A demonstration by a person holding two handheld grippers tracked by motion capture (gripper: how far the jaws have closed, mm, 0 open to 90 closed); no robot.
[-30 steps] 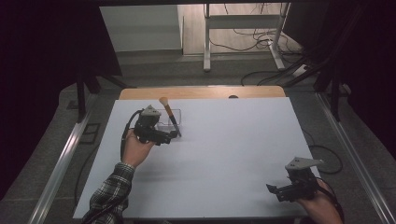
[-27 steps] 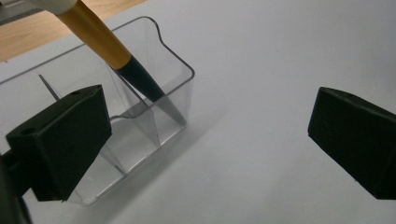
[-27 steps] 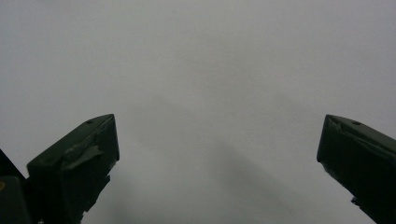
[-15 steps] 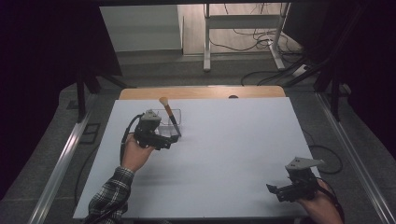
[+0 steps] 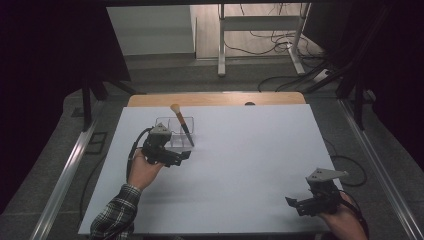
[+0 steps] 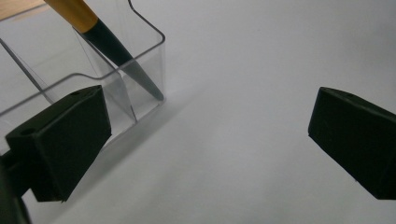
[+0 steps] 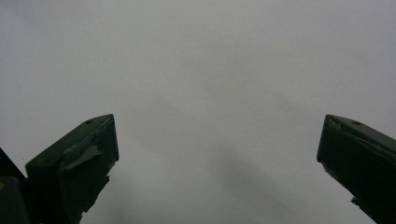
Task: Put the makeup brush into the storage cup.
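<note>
A clear plastic organiser (image 5: pixel 173 134) with several compartments stands on the white table (image 5: pixel 240 150) at the back left. A makeup brush (image 5: pixel 181 125) with a tan head and dark handle leans in its right compartment, head up. In the left gripper view the brush handle (image 6: pixel 116 51) rests against the organiser's wall (image 6: pixel 144 70). My left gripper (image 5: pixel 184 156) is open and empty, just in front of the organiser. My right gripper (image 5: pixel 295 204) is open and empty near the table's front right corner, low over bare table (image 7: pixel 210 93).
A wooden strip (image 5: pixel 215 98) runs along the table's far edge. Metal rails (image 5: pixel 65 175) flank the table on both sides. Cables (image 5: pixel 280 35) and a desk frame (image 5: pixel 260 30) lie on the floor beyond.
My left gripper has drawn back slightly toward the person, away from the organiser. The brush stays leaning in the organiser. The right gripper has not moved.
</note>
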